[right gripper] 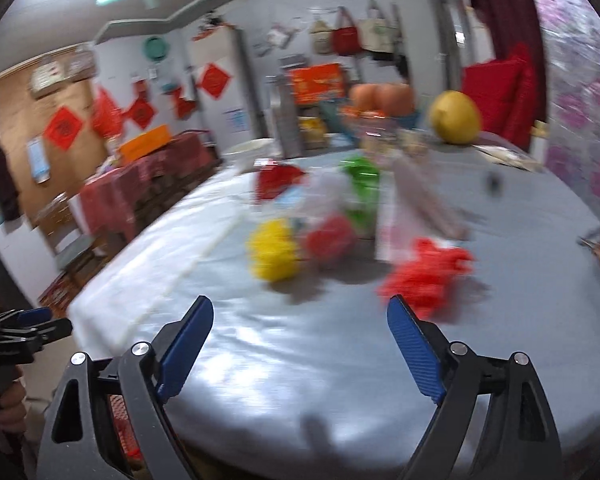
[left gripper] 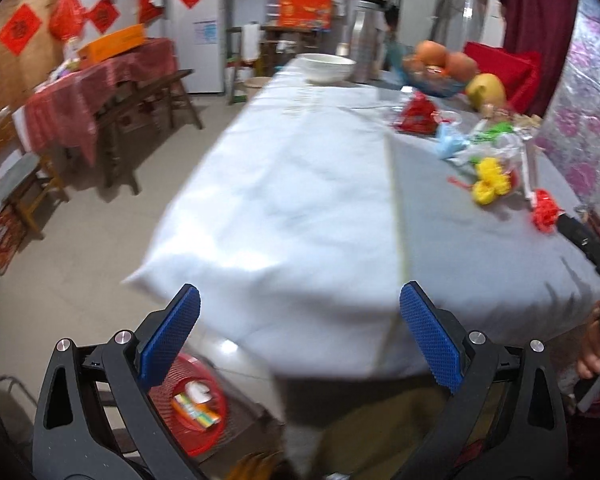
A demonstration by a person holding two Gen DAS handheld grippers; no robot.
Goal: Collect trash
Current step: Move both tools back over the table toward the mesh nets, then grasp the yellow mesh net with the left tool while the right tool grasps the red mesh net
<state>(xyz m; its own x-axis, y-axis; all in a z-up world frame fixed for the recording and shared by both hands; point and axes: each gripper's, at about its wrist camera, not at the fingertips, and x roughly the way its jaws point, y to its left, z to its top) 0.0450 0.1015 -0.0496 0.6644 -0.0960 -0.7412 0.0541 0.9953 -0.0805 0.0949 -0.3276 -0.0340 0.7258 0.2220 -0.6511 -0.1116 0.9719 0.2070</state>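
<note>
Crumpled trash lies on the grey-white tablecloth: a yellow wad, a red wad, green scraps, a blue wrapper and a red packet. In the right wrist view, blurred, the yellow wad, a red wad and another red piece lie just ahead of my open, empty right gripper. My left gripper is open and empty at the table's near edge. A red mesh basket with some wrappers sits on the floor below it.
A white bowl, a fruit bowl and a yellow pomelo stand at the table's far end. A side table with a red checked cloth and wooden chairs stand to the left. A floral curtain hangs at right.
</note>
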